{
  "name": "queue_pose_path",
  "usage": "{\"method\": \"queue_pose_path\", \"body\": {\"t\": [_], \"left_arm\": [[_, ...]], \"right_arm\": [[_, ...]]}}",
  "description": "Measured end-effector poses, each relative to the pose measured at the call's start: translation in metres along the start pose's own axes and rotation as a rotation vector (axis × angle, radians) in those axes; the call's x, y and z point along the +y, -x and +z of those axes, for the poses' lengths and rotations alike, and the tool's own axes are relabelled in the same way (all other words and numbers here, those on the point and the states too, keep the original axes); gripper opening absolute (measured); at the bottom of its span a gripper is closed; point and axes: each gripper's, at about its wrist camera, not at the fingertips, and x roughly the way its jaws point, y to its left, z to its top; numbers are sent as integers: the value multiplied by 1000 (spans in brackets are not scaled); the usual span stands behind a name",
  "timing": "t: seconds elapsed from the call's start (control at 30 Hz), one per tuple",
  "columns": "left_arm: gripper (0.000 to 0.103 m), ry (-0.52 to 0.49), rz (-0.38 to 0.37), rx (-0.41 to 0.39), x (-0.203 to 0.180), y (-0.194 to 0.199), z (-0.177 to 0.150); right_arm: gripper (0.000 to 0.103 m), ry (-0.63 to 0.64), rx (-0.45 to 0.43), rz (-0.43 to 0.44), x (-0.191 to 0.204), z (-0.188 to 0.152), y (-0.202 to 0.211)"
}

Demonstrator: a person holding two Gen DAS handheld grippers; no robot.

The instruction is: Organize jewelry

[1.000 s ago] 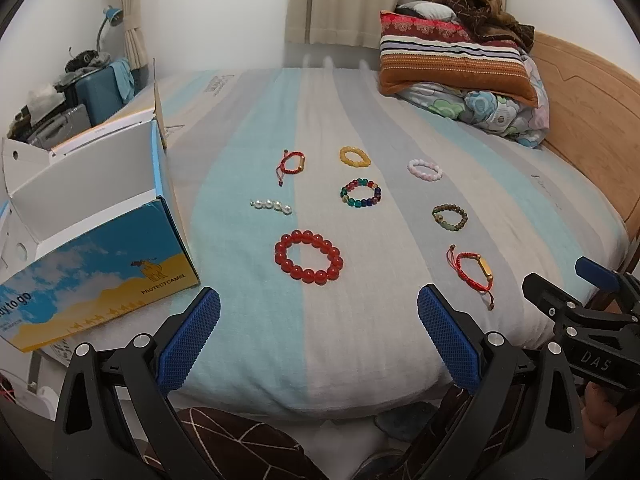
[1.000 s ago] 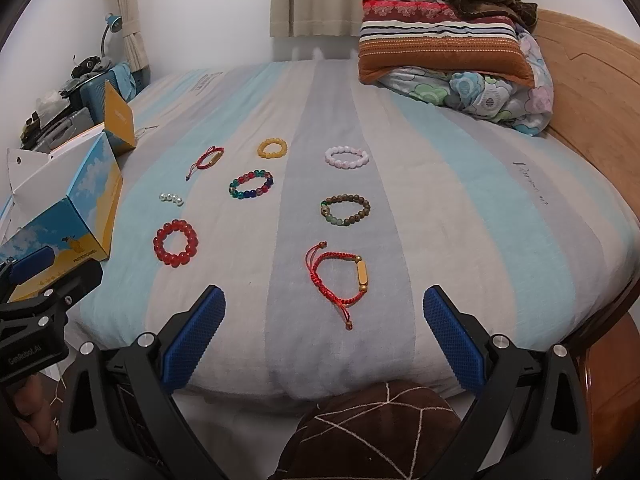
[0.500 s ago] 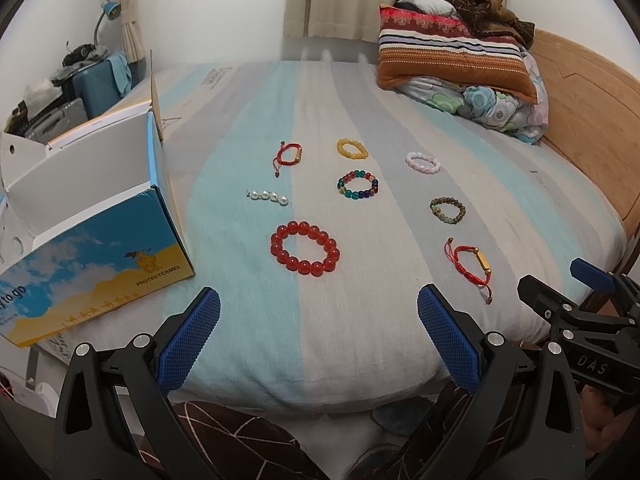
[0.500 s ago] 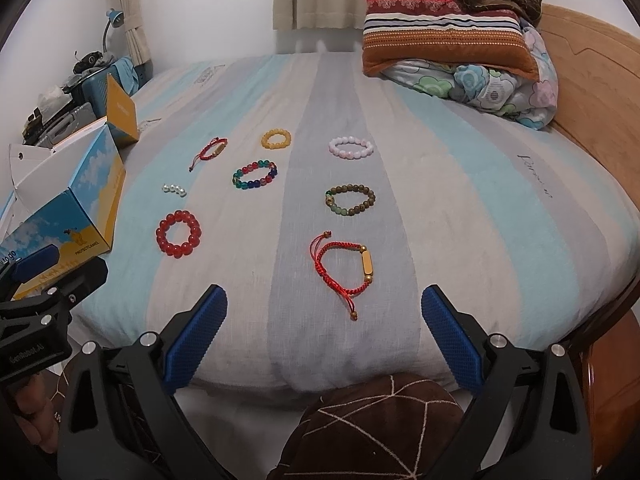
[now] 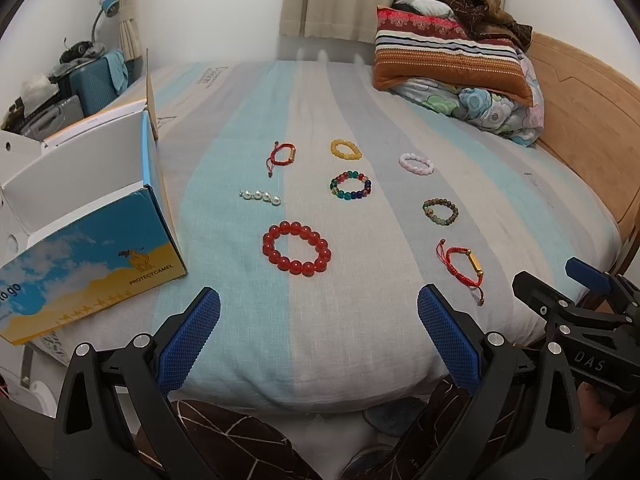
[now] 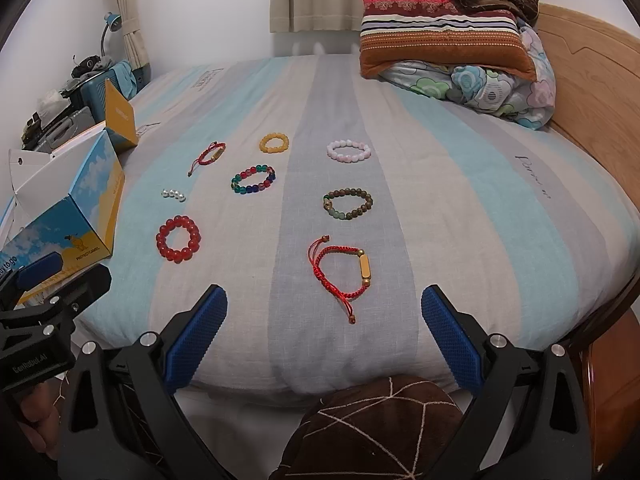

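Several bracelets lie spread on the striped bed. Nearest the left gripper (image 5: pixel 319 312) is a big red bead bracelet (image 5: pixel 297 249); behind it lie a pearl strand (image 5: pixel 260 197), a red cord bracelet (image 5: pixel 281 155), a yellow one (image 5: pixel 345 149) and a multicolour one (image 5: pixel 350 186). The right gripper (image 6: pixel 323 312) hangs just in front of a red cord bracelet with a gold tube (image 6: pixel 342 268); a brown-green bracelet (image 6: pixel 348 203) and a pink one (image 6: pixel 348 151) lie beyond. Both grippers are open with nothing between the fingers, at the bed's near edge. An open blue and yellow box (image 5: pixel 80 216) stands at the left.
Striped pillows and a floral quilt (image 5: pixel 456 68) are piled at the back right by the wooden headboard (image 5: pixel 584 120). Suitcases and clutter (image 5: pixel 76 84) stand beyond the box at the left. A knee in brown patterned cloth (image 6: pixel 376 428) shows below the right gripper.
Both grippers have shifted slightly nearer the bed edge, with small changes in view. Their jaws stay open and no bracelet has moved.
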Motion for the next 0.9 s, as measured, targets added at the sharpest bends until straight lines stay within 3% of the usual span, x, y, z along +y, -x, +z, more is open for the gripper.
{"method": "queue_pose_path", "body": {"t": [0.47, 0.9], "left_arm": [[97, 5, 4, 7, 0, -7, -2], [97, 12, 13, 99, 12, -78, 5]], "right_arm": [[94, 4, 11, 8, 1, 3, -6], [94, -17, 93, 8, -9, 8, -69]]}}
